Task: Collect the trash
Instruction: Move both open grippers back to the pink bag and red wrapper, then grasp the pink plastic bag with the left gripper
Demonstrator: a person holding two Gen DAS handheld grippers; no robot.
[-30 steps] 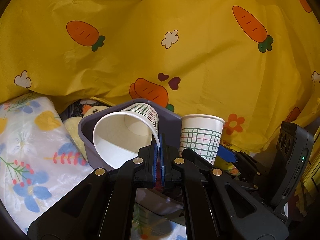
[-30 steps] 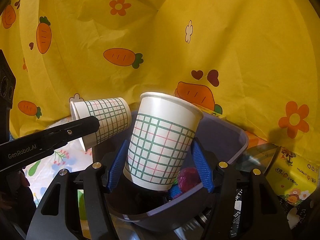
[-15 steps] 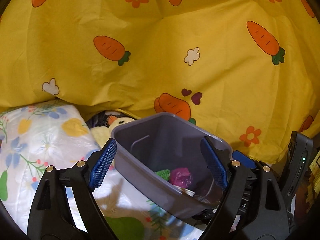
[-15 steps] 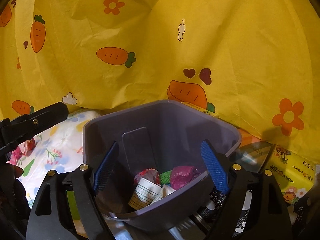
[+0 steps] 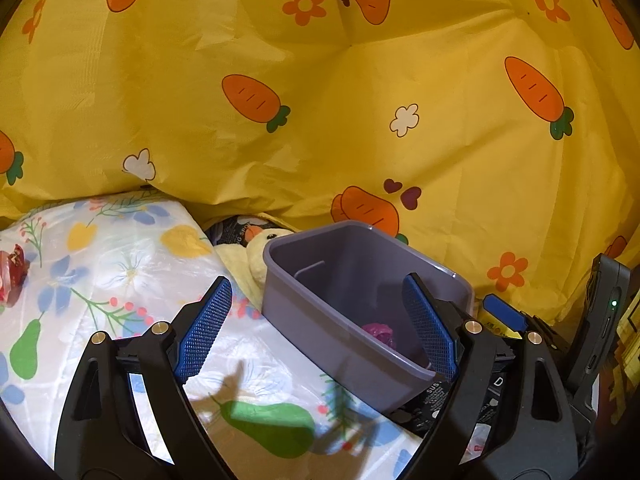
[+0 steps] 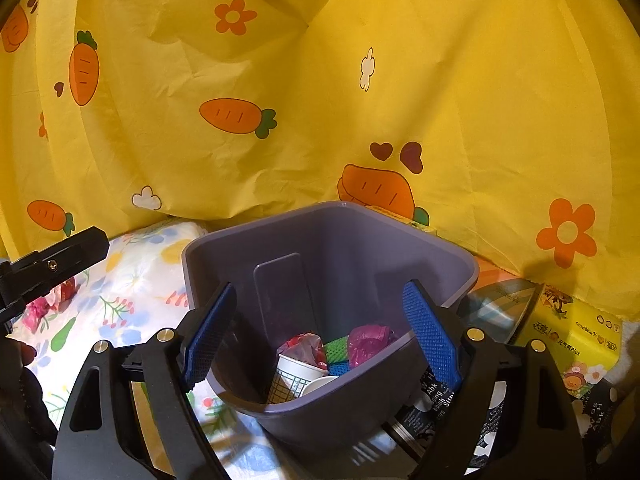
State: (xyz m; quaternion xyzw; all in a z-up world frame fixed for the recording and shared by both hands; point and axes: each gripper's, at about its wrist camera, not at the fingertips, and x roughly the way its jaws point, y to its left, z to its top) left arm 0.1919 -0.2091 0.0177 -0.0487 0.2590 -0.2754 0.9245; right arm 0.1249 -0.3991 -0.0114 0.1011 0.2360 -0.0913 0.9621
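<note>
Left wrist view: left gripper (image 5: 318, 330) spread wide, empty, blue pads flanking grey-purple rectangular plastic bin (image 5: 320, 322). One crumpled magenta wrapper (image 5: 380, 332) visible inside bin. One yellow plush duck (image 5: 260, 254) just left of bin. One red wrapper (image 5: 12, 274) far left of bin on floral plastic sheet (image 5: 120, 272).

Right wrist view: right gripper (image 6: 320, 334) spread, empty, over bin (image 6: 440, 256). Inside bin: two checked paper cups (image 6: 294, 378), two pink wrappers (image 6: 366, 340), one green mesh piece (image 6: 336, 348). One yellow tissue pack (image 6: 576, 332) right of bin.

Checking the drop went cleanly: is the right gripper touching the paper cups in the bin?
Apart. The right wrist view shows the right gripper open and empty, with the paper cups lying at the bottom of the purple bin.
</note>
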